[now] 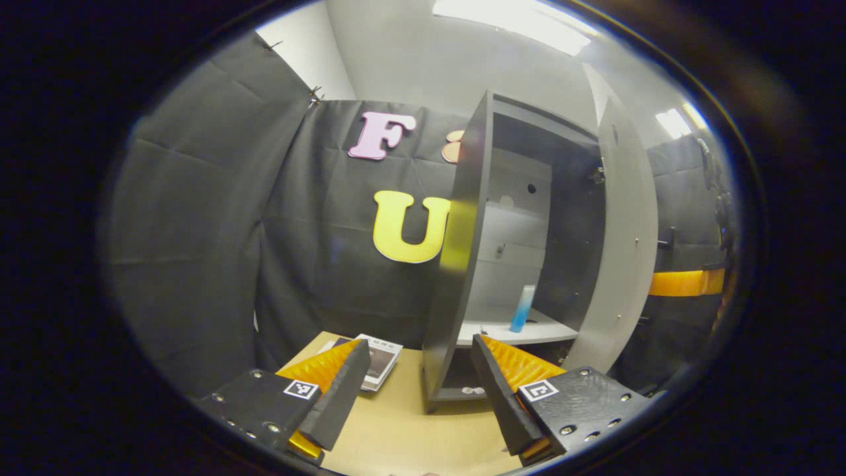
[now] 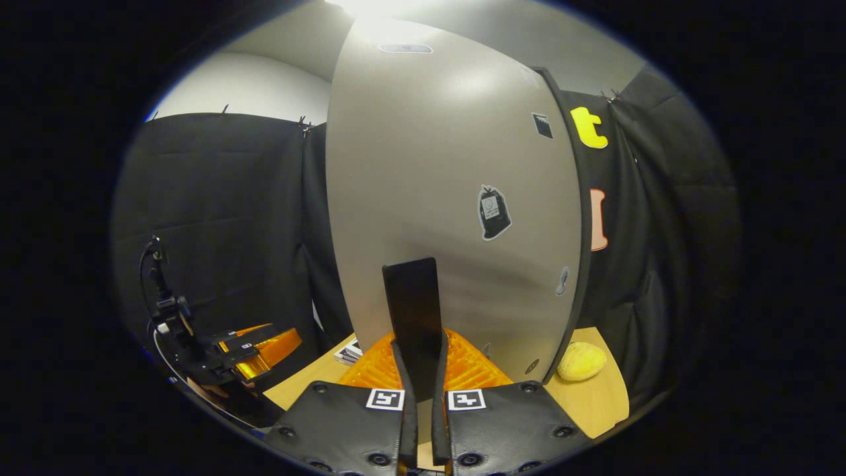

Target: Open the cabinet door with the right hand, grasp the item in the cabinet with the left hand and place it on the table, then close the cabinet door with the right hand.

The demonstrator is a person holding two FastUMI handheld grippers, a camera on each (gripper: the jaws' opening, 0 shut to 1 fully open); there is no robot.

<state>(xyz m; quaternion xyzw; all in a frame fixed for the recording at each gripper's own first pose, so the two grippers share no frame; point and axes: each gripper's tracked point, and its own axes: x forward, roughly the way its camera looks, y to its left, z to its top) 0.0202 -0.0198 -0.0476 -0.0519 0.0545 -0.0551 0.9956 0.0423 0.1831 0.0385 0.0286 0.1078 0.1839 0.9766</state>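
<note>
Two claws: right claw (image 2: 419,370) clenched on flat door handle (image 2: 412,311); left claw (image 1: 419,383) released before slim tube (image 1: 522,308).

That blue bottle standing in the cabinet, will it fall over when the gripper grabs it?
Probably, if bumped near the top: the blue bottle stands tall and narrow on the shelf, so it looks tippy. It seems small and likely light. Its smooth sides may be a bit slippery, so the open left gripper would do best closing around its middle.

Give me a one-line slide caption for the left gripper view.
Open left gripper faces the cabinet, door swung open, blue bottle upright on the shelf.
</note>
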